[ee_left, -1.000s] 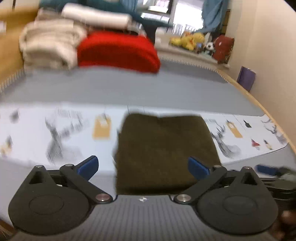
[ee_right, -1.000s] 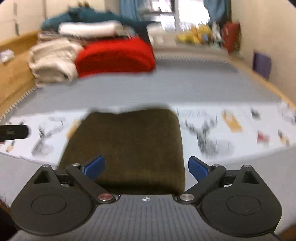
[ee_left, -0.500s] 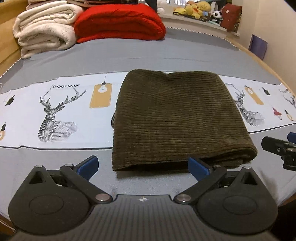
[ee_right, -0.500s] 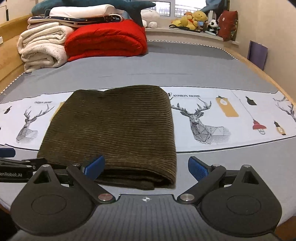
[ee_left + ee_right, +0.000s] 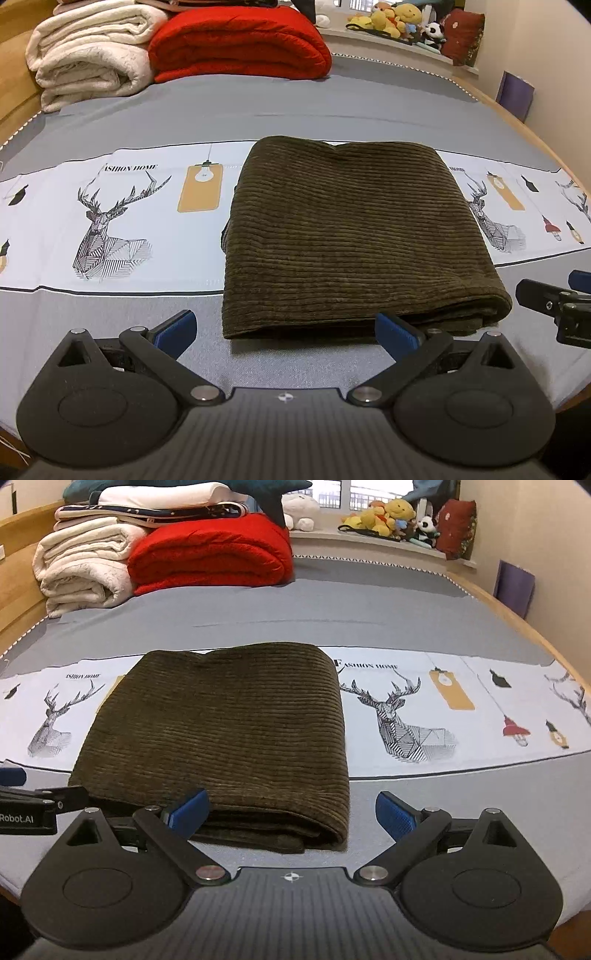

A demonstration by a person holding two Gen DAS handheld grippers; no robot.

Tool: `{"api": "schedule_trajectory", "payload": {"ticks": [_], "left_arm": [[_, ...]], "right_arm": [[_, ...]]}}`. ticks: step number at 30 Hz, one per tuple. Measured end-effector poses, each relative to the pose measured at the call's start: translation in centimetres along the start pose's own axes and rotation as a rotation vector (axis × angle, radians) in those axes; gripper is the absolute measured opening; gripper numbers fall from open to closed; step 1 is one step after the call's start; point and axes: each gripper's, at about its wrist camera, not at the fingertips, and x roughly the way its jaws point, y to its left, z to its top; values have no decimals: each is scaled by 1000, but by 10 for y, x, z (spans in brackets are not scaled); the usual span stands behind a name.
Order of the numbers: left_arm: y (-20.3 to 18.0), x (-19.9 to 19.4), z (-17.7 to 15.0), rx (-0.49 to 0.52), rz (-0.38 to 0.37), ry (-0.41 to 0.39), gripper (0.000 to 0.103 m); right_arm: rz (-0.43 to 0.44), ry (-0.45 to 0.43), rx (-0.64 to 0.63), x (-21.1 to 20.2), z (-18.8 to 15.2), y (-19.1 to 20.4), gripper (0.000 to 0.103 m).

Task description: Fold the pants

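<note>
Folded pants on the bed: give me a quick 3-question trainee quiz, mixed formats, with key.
1. True or false: the left gripper is clamped on the pants.
2. Which lies directly beside the red blanket? A) cream blanket B) purple folder C) a panda toy
3. Fill in: the pants lie across the printed band of the bed sheet, partly covering a ____ drawing in the left wrist view.

Key: 1. false, both the left and right gripper are open and empty. 2. A. 3. deer.
</note>
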Motion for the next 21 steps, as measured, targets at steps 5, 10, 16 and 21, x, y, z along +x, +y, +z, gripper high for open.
{"api": "schedule_trajectory", "payload": {"ticks": [5,10,16,21], "left_arm": [[1,0,0,-2,2,4,103],[2,-1,0,-9,-8,7,103],[1,0,0,-7,-13,12,103],[-1,1,0,-6,-14,15,103]], "right_arm": [[10,7,-14,0,0,5,97],[16,11,-26,0,-1,7,97],[19,7,-31,-1,-1,9,97],[21,9,-31,-1,-1,10,97]]}}
